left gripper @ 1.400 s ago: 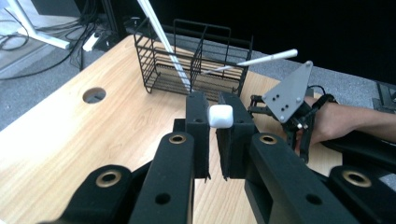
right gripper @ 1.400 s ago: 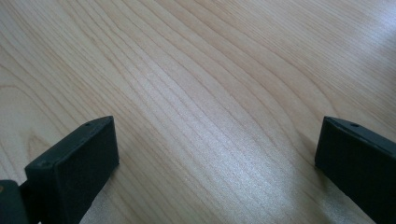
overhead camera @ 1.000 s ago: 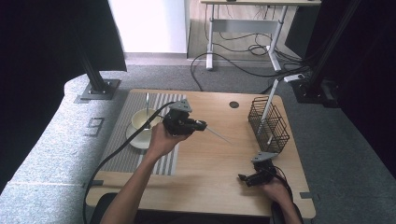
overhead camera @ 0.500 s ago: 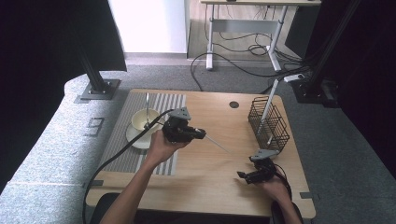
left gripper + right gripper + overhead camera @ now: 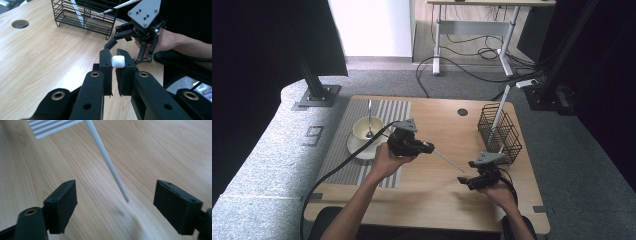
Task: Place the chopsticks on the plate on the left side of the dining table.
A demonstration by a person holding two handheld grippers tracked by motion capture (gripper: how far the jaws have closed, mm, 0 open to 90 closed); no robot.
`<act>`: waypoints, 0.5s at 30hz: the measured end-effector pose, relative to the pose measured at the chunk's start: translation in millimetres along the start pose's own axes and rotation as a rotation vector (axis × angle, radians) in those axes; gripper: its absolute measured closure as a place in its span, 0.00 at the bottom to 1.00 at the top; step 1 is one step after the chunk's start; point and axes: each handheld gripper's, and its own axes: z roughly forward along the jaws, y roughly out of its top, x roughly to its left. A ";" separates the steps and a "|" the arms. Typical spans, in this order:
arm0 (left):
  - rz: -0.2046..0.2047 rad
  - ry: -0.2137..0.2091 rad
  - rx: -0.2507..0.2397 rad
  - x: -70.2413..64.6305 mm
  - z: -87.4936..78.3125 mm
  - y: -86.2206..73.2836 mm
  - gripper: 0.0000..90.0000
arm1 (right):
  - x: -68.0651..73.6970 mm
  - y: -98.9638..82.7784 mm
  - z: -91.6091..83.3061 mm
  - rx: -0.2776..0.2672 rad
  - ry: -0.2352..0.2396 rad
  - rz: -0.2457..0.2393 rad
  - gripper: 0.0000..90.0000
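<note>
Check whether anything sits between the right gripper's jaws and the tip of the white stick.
Nothing visible does. The left gripper is shut on the white stick, whose free tip hangs above bare table in the gap of the right gripper. Its jaws stand apart on either side, not touching it.

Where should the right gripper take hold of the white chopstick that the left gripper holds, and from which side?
Near its free tip: the white chopstick slants between the open pads of the right gripper, while the left gripper clamps its thick end. Come end-on, along its length, and close across the thin shaft.
</note>
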 end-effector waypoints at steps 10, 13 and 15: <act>0.003 -0.017 0.005 -2.4 1.7 -0.8 0.93 | 9.7 26.9 7.9 -0.016 0.058 -0.064 0.46; 0.001 -0.023 0.003 -3.0 1.8 -0.9 0.93 | 12.1 32.2 10.1 -0.014 0.076 -0.084 0.57; 0.002 -0.027 0.004 -3.3 1.9 -1.0 0.93 | 12.5 32.8 10.5 -0.014 0.079 -0.085 0.59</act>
